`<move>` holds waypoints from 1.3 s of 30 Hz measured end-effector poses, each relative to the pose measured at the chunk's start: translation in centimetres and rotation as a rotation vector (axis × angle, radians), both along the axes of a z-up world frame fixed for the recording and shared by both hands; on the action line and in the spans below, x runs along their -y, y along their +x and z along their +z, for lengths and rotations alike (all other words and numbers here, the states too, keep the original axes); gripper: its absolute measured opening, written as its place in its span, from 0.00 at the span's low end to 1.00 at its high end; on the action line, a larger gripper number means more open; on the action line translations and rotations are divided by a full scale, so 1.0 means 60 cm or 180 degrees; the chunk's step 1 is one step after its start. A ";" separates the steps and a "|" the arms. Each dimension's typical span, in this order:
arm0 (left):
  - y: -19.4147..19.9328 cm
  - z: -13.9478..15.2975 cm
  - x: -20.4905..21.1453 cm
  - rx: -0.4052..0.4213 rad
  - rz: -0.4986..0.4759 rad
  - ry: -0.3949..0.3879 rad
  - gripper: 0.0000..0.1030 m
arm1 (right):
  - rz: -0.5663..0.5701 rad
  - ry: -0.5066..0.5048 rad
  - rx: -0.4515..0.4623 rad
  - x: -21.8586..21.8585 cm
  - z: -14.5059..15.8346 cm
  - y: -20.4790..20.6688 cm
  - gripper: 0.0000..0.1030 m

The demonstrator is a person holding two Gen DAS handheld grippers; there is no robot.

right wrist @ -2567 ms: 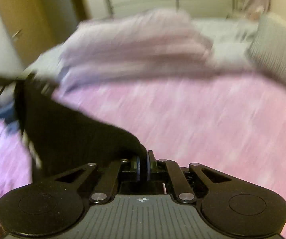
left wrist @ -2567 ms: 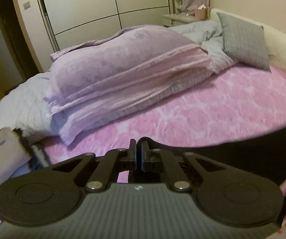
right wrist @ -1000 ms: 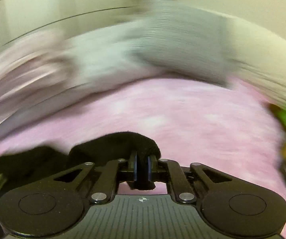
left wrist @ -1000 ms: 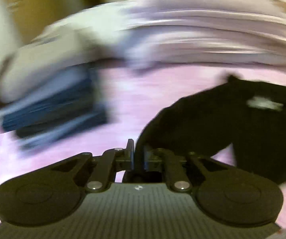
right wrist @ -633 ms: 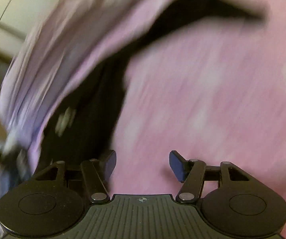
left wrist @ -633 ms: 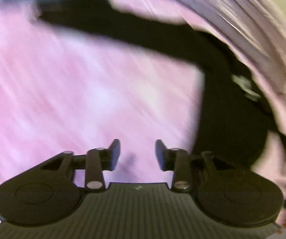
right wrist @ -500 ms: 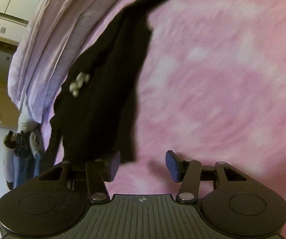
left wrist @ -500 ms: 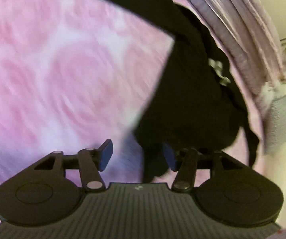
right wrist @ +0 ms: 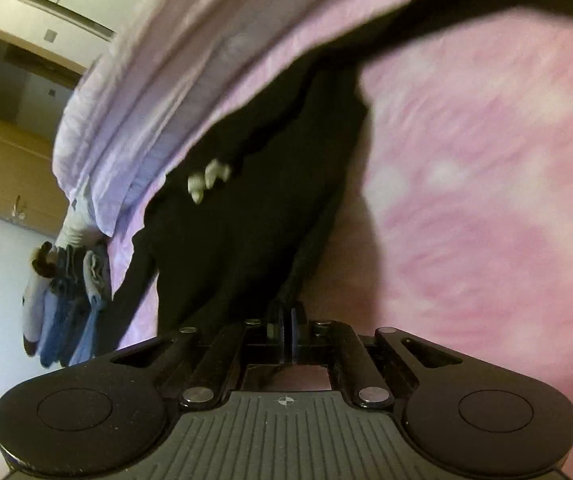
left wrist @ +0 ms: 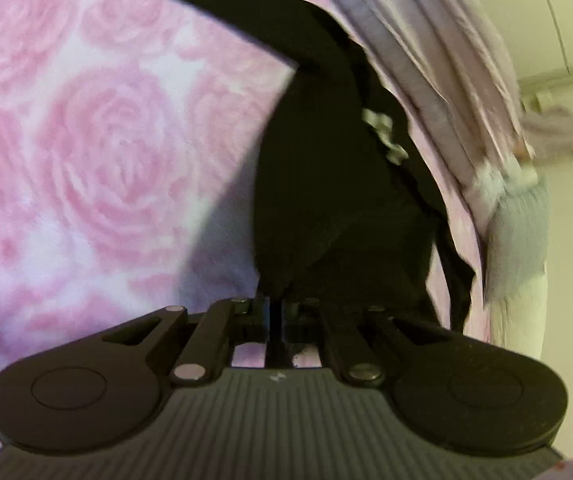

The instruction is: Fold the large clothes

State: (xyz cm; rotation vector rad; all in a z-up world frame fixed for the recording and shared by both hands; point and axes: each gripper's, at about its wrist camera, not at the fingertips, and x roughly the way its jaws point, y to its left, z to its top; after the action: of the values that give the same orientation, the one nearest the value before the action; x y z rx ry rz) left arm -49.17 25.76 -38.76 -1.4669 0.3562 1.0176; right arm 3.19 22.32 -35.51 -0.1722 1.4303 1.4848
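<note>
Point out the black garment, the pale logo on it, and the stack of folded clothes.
black garment point(left wrist: 326, 200), left wrist view, middle of its body.
pale logo point(right wrist: 208, 180), right wrist view, centre of the print.
stack of folded clothes point(right wrist: 66, 312), right wrist view, blue layers at the bed's edge.

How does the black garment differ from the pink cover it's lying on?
The black garment is plain and dark, apart from a small pale mark; the pink cover is light, patterned with big roses. The garment is creased, with its near edge pinched by the left tongs and right tongs; the cover lies flat, ungripped. Both are soft fabric.
</note>
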 end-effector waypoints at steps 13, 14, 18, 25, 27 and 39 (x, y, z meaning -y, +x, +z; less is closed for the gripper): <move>0.076 -0.006 0.174 -0.0756 -0.0695 -0.0067 0.02 | 0.0537 -0.0828 0.0598 0.195 0.017 0.073 0.00; 0.074 -0.008 0.189 -0.0806 -0.0724 -0.0090 0.02 | 0.0561 -0.0919 0.0591 0.208 0.009 0.072 0.00; 0.076 -0.030 0.237 -0.1039 -0.0810 -0.0248 0.04 | 0.0735 -0.1171 0.0703 0.257 -0.020 0.069 0.00; 0.051 -0.009 0.207 -0.1294 -0.0604 -0.0217 0.11 | 0.1337 -0.0805 0.2051 0.191 0.018 0.012 0.15; 0.038 0.015 0.169 -0.1335 -0.0507 -0.0016 0.12 | 0.1306 -0.0273 0.1887 0.148 0.053 0.001 0.15; 0.241 -0.068 -0.176 -0.1423 -0.1671 0.0965 0.12 | 0.1841 0.0533 0.1835 -0.138 -0.086 -0.157 0.14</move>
State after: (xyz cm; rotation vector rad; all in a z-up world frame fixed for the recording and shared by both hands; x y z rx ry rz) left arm -34.69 36.34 -42.84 -0.7993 0.8223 0.9087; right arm -6.24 30.59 -40.65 -0.8923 0.8101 1.8067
